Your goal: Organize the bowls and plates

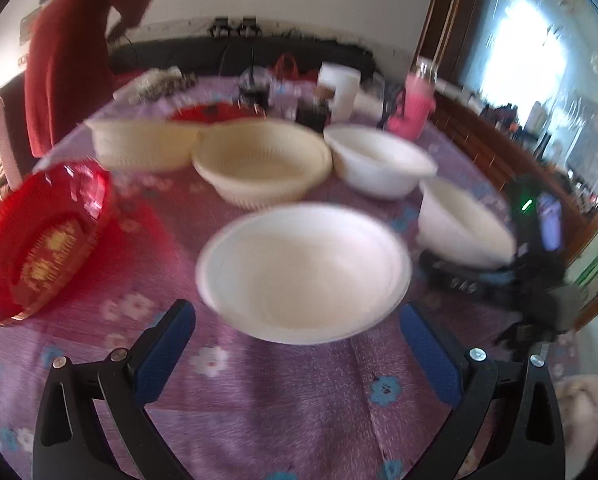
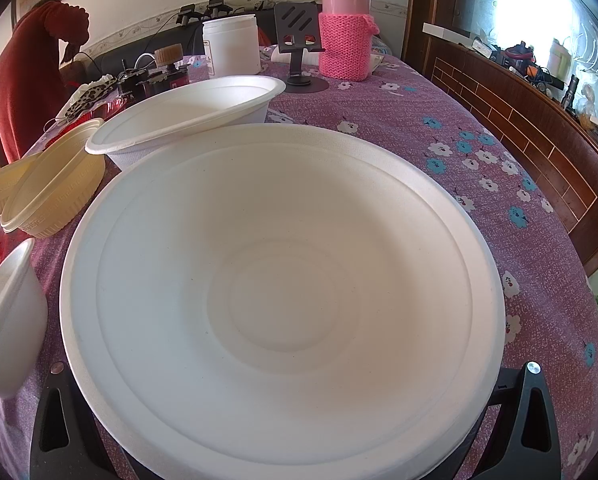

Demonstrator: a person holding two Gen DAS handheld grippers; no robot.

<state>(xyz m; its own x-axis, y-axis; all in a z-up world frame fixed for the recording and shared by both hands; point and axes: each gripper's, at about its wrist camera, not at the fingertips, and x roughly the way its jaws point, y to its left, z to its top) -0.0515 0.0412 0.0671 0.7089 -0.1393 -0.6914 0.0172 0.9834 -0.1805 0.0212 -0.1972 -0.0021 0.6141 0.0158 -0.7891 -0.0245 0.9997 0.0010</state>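
Observation:
In the left wrist view my left gripper (image 1: 299, 336) is open and empty, its blue pads either side of a white bowl (image 1: 303, 272) just ahead on the purple cloth. Behind stand two cream bowls (image 1: 263, 164) (image 1: 139, 142), a white bowl (image 1: 379, 160) and a red basket (image 1: 43, 240) at left. At right, the right gripper's black body (image 1: 535, 264) holds a tilted white bowl (image 1: 463, 228). In the right wrist view that bowl (image 2: 283, 300) fills the frame and hides my fingers. Another white bowl (image 2: 187, 116), the cream bowls (image 2: 55, 196) and a white bowl (image 2: 11, 320) show behind.
At the table's back stand a pink knit-covered flask (image 2: 345, 28), a white jar (image 2: 231, 46), a black phone stand (image 2: 299, 40) and small clutter. A person in red (image 1: 71, 60) stands at far left. A wooden cabinet (image 2: 519, 120) runs along the right.

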